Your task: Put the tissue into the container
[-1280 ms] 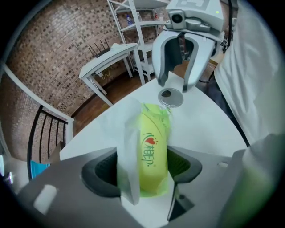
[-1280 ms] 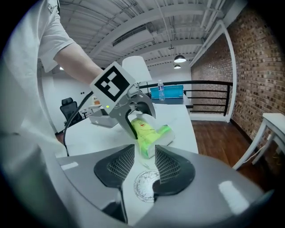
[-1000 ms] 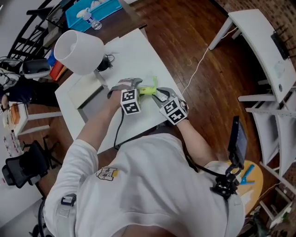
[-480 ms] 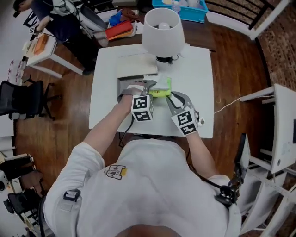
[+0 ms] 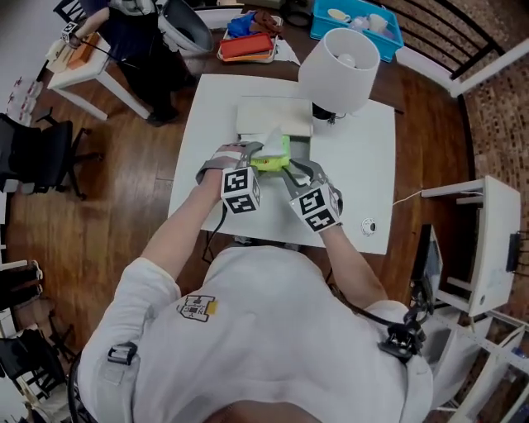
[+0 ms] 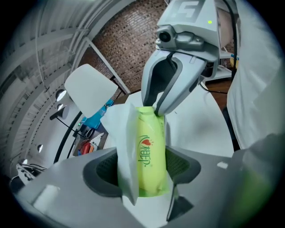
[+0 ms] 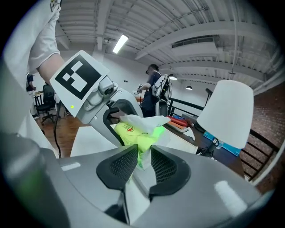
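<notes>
Nearest, wears a white shirt [image 5: 273,330] and stretches both forearms forward over a white table [image 5: 364,182]. With the left gripper [image 5: 252,153], clamps a green tissue pack [image 6: 149,151] across its body, both pads pressed on the wrapper. Between the same jaws, traps also a white tissue [image 6: 120,142], which stands out at the top of the pack and runs down along its left face. With the right gripper [image 5: 289,171], pinches one end of the same pack: jaws almost together, only thin green wrapper and a little white tissue between the pads. Brings the two grippers tip to tip, very near each other, pack between them, over the middle of the table. Cannot tell whether the pack rests on something or hangs free. Just beyond and partly under the pack, shows a gray container [image 5: 301,149], with the tissue not yet inside it. Directly behind the container, a flat white box [image 5: 273,117]. Further right on the table, a lamp with a white shade [image 5: 339,70], and near the right front edge a small round white object [image 5: 369,225]. Past the far edge of the table, a blue bin [image 5: 355,18] and a red tray [image 5: 246,45].
</notes>
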`<state>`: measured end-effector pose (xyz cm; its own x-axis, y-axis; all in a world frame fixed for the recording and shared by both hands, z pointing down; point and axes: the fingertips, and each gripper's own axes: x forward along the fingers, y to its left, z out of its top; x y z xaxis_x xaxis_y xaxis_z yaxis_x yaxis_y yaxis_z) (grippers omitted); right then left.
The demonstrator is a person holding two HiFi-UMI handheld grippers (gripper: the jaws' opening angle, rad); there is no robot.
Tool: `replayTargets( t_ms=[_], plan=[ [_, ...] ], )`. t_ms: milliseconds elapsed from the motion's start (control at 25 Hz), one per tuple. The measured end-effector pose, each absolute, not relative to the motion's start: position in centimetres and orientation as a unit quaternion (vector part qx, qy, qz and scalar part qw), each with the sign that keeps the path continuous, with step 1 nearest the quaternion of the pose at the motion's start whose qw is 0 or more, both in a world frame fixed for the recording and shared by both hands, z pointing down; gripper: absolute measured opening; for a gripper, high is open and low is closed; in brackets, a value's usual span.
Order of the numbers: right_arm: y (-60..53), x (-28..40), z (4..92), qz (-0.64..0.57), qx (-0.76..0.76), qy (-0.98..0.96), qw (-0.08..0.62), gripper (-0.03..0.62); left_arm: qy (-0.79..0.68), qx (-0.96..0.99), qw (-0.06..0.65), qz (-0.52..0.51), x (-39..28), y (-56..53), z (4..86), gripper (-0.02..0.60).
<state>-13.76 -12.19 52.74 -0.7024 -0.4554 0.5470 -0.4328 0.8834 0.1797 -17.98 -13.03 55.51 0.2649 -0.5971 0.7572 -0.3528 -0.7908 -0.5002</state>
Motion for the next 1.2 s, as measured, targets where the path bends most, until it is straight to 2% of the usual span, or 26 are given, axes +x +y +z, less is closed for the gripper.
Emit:
replayTargets(
  t_ms=[240,480,800,1200],
  plan=[
    [-12.5,-14.8,55.7,-0.001,0.260,-0.894,0.366,0.091,0.247,-0.810,0.116,-0.520,-18.9,-13.6,58.5,0.287],
    [-14.2,-15.0,58.2,0.039,0.283,-0.875,0.390,0.087,0.201,-0.817,0.095,-0.533,-19.5,-15.3,61.6,0.288],
    [-10.9,-13.0,58.8,0.066,0.280,-0.887,0.360,0.103,0.199,-0.803,0.043,-0.561,-20.0,-16.4,65.3,0.288],
    [-8.8,-12.7,59.5,0.076,0.266,-0.893,0.355,0.098,0.168,-0.786,0.037,-0.594,-19.5,-17.2,67.6,0.296]
  ],
)
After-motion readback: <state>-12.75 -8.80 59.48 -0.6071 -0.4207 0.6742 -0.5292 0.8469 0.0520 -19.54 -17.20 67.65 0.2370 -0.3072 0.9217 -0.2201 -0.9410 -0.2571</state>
